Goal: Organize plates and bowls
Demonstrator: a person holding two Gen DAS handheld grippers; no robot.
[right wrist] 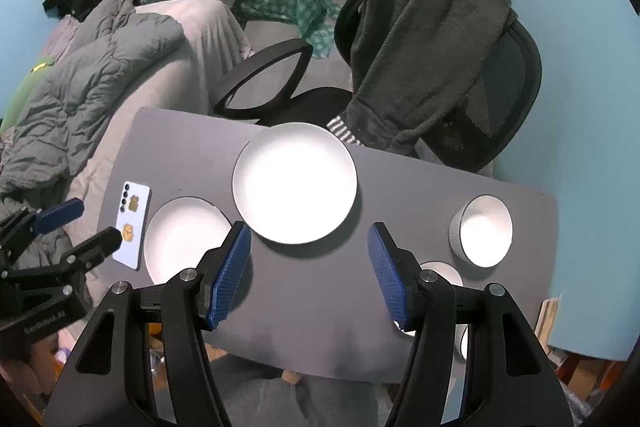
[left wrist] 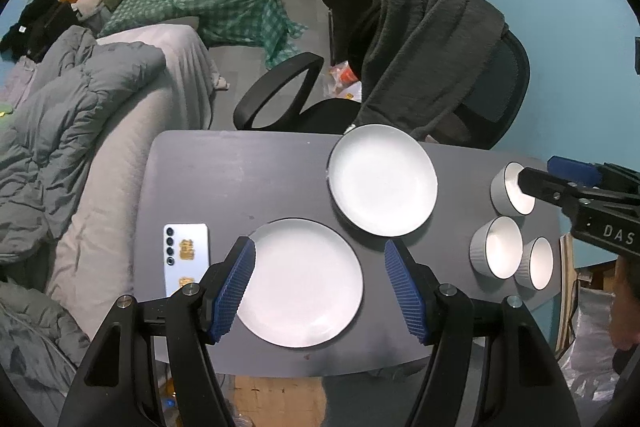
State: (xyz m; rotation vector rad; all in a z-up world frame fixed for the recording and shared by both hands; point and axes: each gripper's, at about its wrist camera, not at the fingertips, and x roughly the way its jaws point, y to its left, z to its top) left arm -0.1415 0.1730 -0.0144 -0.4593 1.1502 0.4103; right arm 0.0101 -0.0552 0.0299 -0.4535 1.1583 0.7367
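Observation:
Two white plates lie on the grey table [left wrist: 208, 179]: a near plate [left wrist: 300, 283] and a far plate [left wrist: 382, 179]. Three white bowls stand at the right end, the far bowl [left wrist: 516, 187], the middle bowl [left wrist: 498, 247] and the near bowl [left wrist: 538, 263]. My left gripper [left wrist: 320, 245] hovers open above the near plate, holding nothing. In the right wrist view my right gripper [right wrist: 309, 227] hangs open and empty over the table just in front of the far plate [right wrist: 294, 183]. Its right finger hides part of the middle bowl [right wrist: 440, 271]; the far bowl [right wrist: 484, 231] stands free.
A white phone [left wrist: 186, 259] lies face down on the table's left end, beside the near plate. An office chair [left wrist: 496, 95] draped with a dark fleece stands behind the table. A bed with grey bedding [left wrist: 80, 115] runs along the left.

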